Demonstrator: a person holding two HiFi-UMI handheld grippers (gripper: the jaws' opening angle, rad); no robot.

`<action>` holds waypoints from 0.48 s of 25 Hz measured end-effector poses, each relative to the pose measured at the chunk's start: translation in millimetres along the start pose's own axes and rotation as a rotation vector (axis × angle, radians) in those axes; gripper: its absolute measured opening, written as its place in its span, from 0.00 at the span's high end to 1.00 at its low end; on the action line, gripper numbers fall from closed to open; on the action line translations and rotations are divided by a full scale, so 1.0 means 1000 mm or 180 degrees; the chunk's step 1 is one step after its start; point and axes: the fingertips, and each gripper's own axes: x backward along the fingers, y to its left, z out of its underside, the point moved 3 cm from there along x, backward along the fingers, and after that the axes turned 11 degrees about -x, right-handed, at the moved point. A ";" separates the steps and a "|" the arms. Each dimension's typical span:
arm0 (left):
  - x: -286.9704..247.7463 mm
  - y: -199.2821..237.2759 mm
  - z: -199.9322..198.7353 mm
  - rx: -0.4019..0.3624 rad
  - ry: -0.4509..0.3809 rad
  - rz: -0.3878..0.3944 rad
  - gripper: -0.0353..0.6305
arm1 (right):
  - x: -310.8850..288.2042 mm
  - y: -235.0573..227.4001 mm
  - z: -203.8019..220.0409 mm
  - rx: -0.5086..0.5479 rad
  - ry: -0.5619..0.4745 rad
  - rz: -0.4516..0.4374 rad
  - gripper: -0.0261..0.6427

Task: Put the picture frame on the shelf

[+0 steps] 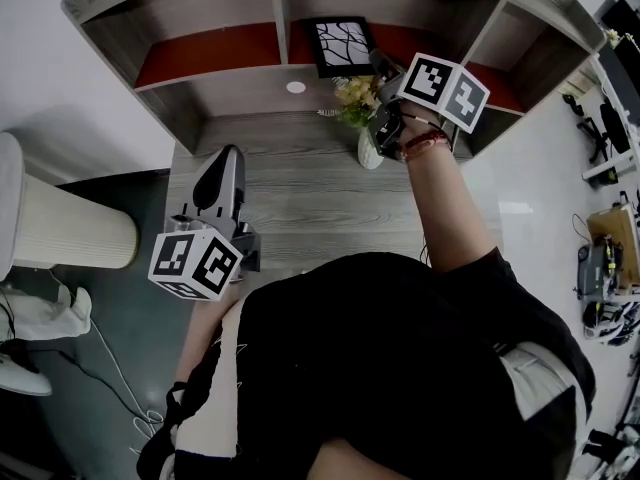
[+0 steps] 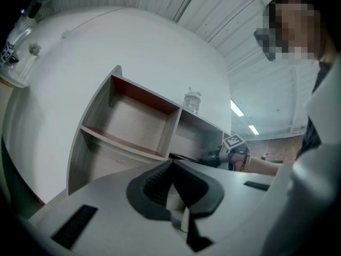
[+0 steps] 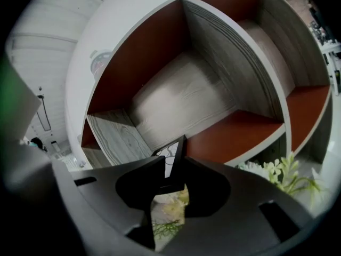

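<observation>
A grey wood-grain surface (image 1: 290, 198) ran up to a shelf (image 1: 205, 56) with reddish-brown boards, set against a white wall. At the far left, off the surface, stood a pale cylinder (image 1: 70, 218). Next came the left hand-held gripper (image 1: 228, 158), low over the surface and aimed at the shelf. Its jaws were pressed together on nothing, so it was probably parked clear of the work. In the shelf's middle compartment the frame (image 1: 340, 45) stood roughly upright over the red board, a white branching pattern on its dark face. Whether its lower edge rested on the board could not be told. Just below it on the surface a vase (image 1: 370, 150) held pale flowers (image 1: 357, 96). The right hand-held gripper (image 1: 378, 64) reached over these and pinched the frame by its right edge, a grip that likely left the face free and let the frame be steadied or squared before release. No brand or readable writing showed anywhere. The only print was the black-and-white square markers on the grippers' cubes (image 1: 195, 263).
</observation>
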 end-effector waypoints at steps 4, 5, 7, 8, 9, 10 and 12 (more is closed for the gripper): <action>0.004 -0.009 -0.002 -0.0004 -0.0003 0.0023 0.93 | -0.002 0.004 0.003 0.0346 0.0134 -0.0003 0.78; 0.006 -0.010 -0.003 0.0002 -0.0004 0.0017 0.93 | -0.002 0.005 0.004 0.0462 0.0165 0.0026 0.77; 0.011 -0.012 -0.004 -0.0005 -0.0008 -0.0007 0.93 | 0.000 0.006 0.005 0.0728 0.0207 0.0122 0.76; 0.014 -0.014 -0.005 -0.0012 -0.0010 -0.0017 0.93 | 0.002 0.006 0.005 0.0846 0.0216 0.0171 0.74; 0.017 -0.015 -0.005 -0.0019 -0.0008 -0.0023 0.93 | 0.002 0.006 0.005 0.0930 0.0222 0.0204 0.73; 0.019 -0.017 -0.005 -0.0025 -0.0004 -0.0027 0.93 | 0.004 0.006 0.004 0.0980 0.0223 0.0218 0.71; 0.025 -0.021 -0.007 -0.0034 0.0002 -0.0036 0.93 | 0.008 0.006 0.002 0.1001 0.0194 0.0210 0.67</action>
